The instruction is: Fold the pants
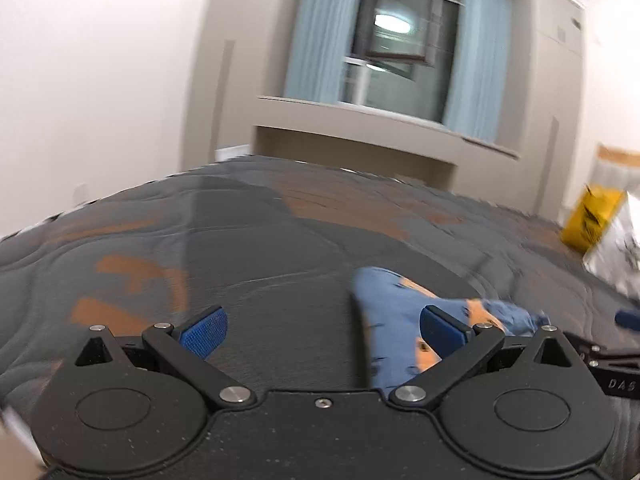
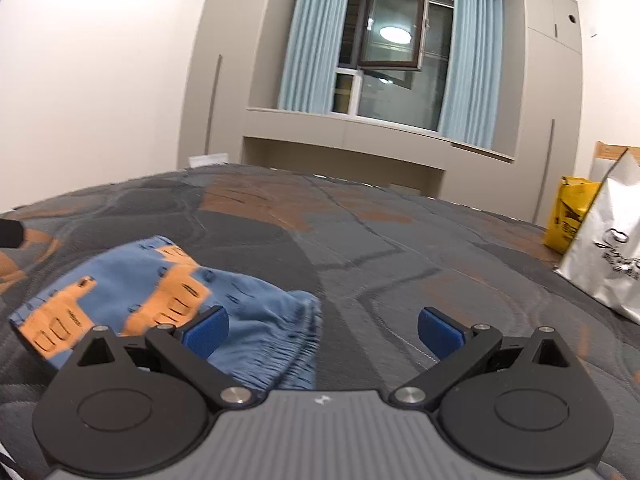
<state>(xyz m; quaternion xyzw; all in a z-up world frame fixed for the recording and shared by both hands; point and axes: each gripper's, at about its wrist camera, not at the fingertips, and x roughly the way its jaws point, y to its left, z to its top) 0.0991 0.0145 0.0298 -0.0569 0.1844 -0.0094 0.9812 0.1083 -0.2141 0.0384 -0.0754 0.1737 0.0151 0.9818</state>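
Small blue pants with orange patches (image 2: pixel 168 300) lie bunched on the grey and orange quilted bed (image 2: pixel 360 240). In the right wrist view they sit at the lower left, under and beyond the left finger; the elastic waistband faces right. My right gripper (image 2: pixel 322 334) is open and empty, just right of the pants. In the left wrist view the pants (image 1: pixel 400 320) lie at the lower right, behind the right finger. My left gripper (image 1: pixel 322 332) is open and empty, left of the pants. The view is motion-blurred.
A white shopping bag (image 2: pixel 608 256) and a yellow bag (image 2: pixel 568 212) stand at the bed's right edge. Beyond the bed are grey wardrobes, a window bench and a window with blue curtains (image 2: pixel 312 40). The other gripper's tip shows at the right edge of the left wrist view (image 1: pixel 628 318).
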